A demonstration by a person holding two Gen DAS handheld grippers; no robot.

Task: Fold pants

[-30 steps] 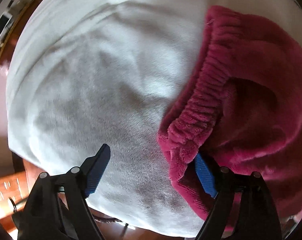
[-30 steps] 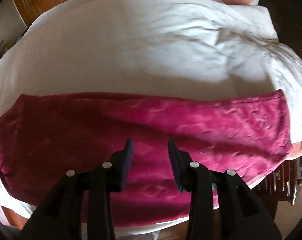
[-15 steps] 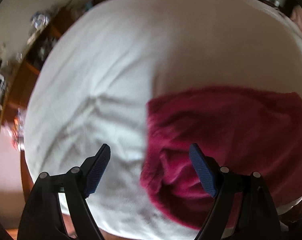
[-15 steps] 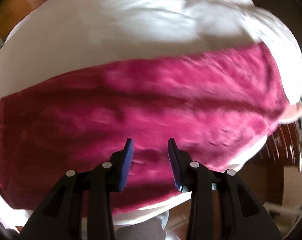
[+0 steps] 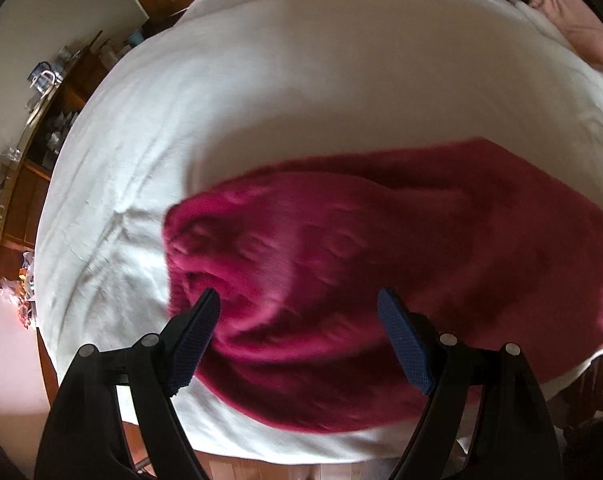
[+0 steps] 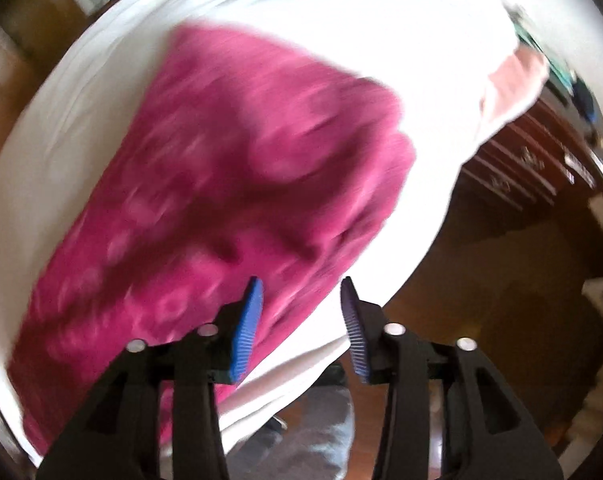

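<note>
Left wrist view: left gripper [image 5: 299,304] jaws wide apart, nothing between the blue ribbed pads [image 5: 401,344], hanging above the fabric, no contact visible. Plush magenta fleece pants [image 5: 381,272] spread lengthwise across the white bedsheet [image 5: 301,80], near the bed's near edge. Bunched, rounded end of the garment just beyond the left pad, probably the waistband, blur too heavy to confirm. Pale pink pillow [image 5: 577,28] at far right. Cluttered wooden shelf [image 5: 29,160] off the bed's left side.

Right wrist view: heavy motion blur. Right gripper [image 6: 301,308] jaws partly apart and opening, nothing between them. Pants [image 6: 221,184] run diagonally from near left to far centre, squared end at right, likely the leg cuffs. Gripper above the garment's near right edge where it meets the bedsheet [image 6: 381,8]. Dark wooden dresser [image 6: 533,160] beyond the bed's right edge, wood floor [image 6: 481,280] below.

Handling judgement: thick, soft, light fleece; no stiffness, droops and bunches when lifted. Pile likely grippy against ribbed pads, slip unlikely, but bulky layers need a wide opening. Best holds: elastic waistband at the left end, hemmed cuffs at the right end, pinching both layers together. Lying flat and narrow already, so probably ready for a crosswise fold.
</note>
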